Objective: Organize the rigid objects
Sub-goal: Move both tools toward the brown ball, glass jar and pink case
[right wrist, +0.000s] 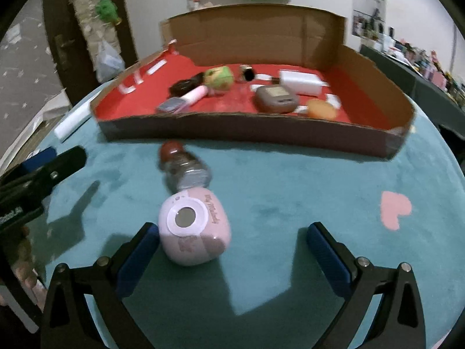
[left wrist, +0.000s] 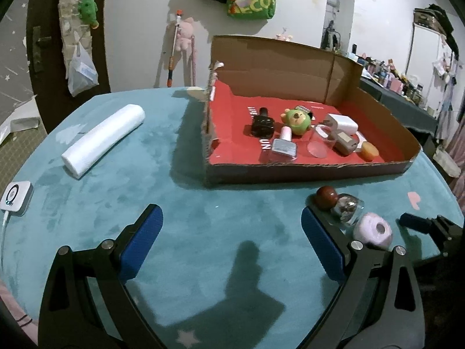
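Note:
A cardboard box [left wrist: 305,171] with a red floor stands on the teal table; it also shows in the right wrist view [right wrist: 247,133]. It holds several small objects, among them a green toy [left wrist: 298,120] and a white charger [left wrist: 343,122]. In front of it lie a small glass bottle with a red-brown cap [right wrist: 186,168] and a pink rounded case [right wrist: 194,226]. My right gripper [right wrist: 232,250] is open, its left finger beside the pink case. My left gripper [left wrist: 232,241] is open and empty, left of the bottle [left wrist: 340,203] and case [left wrist: 373,229].
A white roll [left wrist: 103,141] lies at the table's left. A small white device [left wrist: 16,197] with a cable sits at the left edge. A pink heart mark [right wrist: 395,209] is on the cloth at the right. Hanging bags and toys line the wall behind.

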### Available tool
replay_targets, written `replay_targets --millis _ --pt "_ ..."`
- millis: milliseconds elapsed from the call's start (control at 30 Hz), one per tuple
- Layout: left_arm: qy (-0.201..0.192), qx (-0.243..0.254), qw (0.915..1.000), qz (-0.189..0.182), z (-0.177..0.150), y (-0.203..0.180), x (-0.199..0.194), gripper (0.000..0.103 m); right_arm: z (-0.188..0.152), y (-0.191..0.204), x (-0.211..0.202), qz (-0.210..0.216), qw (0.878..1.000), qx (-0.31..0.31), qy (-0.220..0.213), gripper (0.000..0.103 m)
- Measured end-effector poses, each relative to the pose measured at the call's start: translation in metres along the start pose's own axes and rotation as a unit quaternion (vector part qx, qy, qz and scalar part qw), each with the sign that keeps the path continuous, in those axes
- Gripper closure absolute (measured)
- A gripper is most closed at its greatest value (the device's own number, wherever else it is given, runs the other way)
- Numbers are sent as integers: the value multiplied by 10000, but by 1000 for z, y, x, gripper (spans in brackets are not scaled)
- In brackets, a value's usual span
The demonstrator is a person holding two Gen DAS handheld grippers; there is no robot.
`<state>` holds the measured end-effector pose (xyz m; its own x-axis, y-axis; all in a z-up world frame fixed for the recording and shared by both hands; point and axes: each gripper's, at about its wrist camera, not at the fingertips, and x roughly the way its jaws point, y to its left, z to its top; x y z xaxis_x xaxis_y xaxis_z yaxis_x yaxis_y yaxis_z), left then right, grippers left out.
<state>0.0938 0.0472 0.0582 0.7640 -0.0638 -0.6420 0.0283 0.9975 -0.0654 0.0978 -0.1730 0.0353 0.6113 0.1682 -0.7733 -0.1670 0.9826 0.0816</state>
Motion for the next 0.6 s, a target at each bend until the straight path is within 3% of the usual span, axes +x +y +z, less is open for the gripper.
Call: replay_targets --millis 167,400,600 --pt "129 127 9996 -237 5 -20 6 6 9 -48 -1 -375 9984 427 -48 0" --pt "477 258 9958 -739 16 -61 26 6 10 -84 -5 106 9967 803 -14 0" --pt "820 318 9928 -809 19 -81 52 6 11 -87 -7 47 9981 603 -64 0"
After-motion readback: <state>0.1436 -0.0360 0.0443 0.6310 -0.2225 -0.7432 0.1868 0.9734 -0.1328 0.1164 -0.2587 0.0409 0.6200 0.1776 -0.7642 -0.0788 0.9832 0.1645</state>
